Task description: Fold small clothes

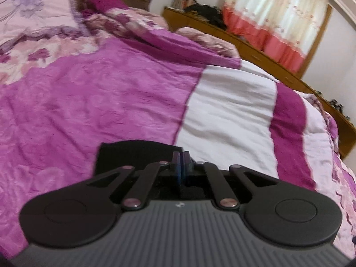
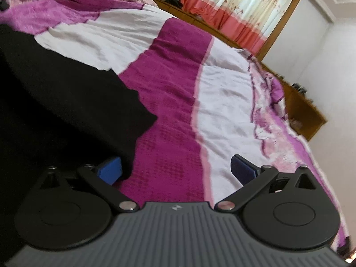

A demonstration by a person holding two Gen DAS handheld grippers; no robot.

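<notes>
A black garment (image 2: 66, 102) lies spread on the bed, filling the left side of the right wrist view. My right gripper (image 2: 176, 169) is open just above the bedspread. Its left blue pad (image 2: 111, 170) touches the garment's near edge, and its right pad (image 2: 242, 169) hangs over the white stripe. In the left wrist view a part of the black garment (image 1: 133, 153) shows just beyond my left gripper (image 1: 181, 156). Its blue pads are pressed together, and the cloth's right edge runs into them.
The bed carries a quilt (image 1: 100, 102) with purple, white and magenta stripes, with a floral pillow (image 1: 29, 6) at the head. A wooden bed frame (image 2: 307, 111) runs along the far side. Beyond it hangs a red and cream curtain (image 2: 240, 6).
</notes>
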